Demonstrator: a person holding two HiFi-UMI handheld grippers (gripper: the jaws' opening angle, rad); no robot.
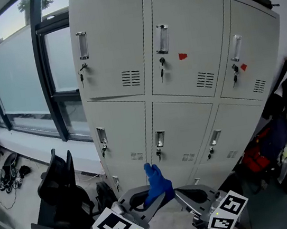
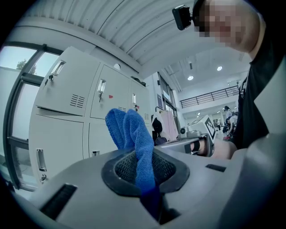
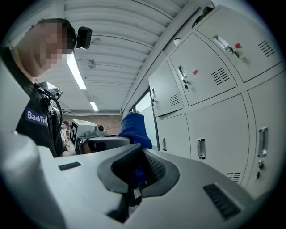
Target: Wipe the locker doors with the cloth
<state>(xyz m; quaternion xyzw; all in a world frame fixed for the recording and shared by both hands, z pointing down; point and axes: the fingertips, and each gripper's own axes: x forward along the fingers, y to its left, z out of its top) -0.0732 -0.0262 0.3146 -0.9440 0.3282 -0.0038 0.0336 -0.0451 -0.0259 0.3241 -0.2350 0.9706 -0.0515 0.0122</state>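
Before grey lockers (image 1: 113, 46), blue cloth (image 1: 156, 181) pinched in left tool (image 1: 156, 200)

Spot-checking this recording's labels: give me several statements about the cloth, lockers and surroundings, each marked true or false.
The blue microfibre cloth is clamped in the left gripper. True.
The cloth touches a grey metal locker door. False: it is held in the air, short of the doors.
Keys hang in the upper doors' locks. True.
The black office chair stands right of the doors. False: it stands left of them, near the window.
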